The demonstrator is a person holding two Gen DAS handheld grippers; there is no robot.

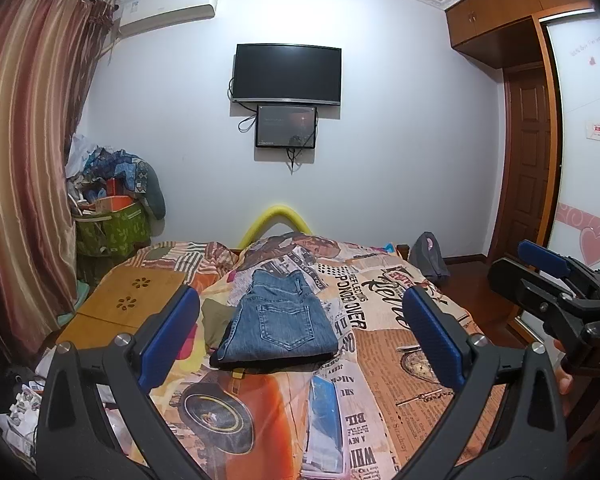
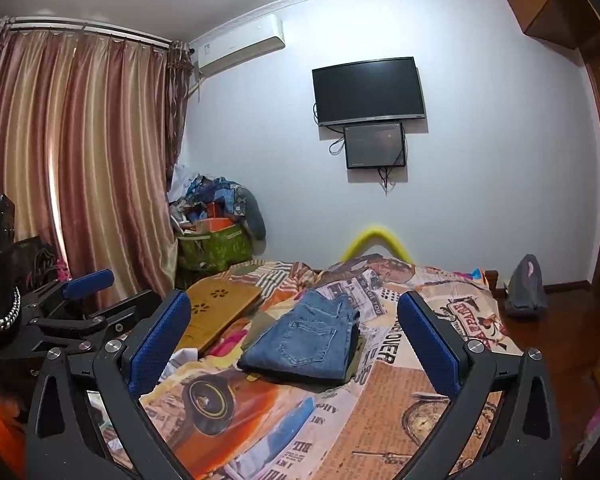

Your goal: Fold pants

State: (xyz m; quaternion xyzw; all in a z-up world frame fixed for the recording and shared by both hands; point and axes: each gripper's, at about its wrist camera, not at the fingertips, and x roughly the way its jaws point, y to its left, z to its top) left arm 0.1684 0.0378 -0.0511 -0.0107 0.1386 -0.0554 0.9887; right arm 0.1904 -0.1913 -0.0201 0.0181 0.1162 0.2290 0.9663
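Jeans [image 1: 278, 318] lie folded into a compact rectangle, back pocket up, mid-bed on the printed bedspread [image 1: 400, 368], so folding looks essentially complete; left gripper [image 1: 300, 340] and right gripper [image 2: 296, 344] both hover above the bed, jaws spread wide, holding and touching nothing.

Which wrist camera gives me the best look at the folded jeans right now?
Left wrist: the jeans sit centred between the open left gripper, back pocket square-on. The right wrist view shows the jeans too, but angled, between the open right gripper.
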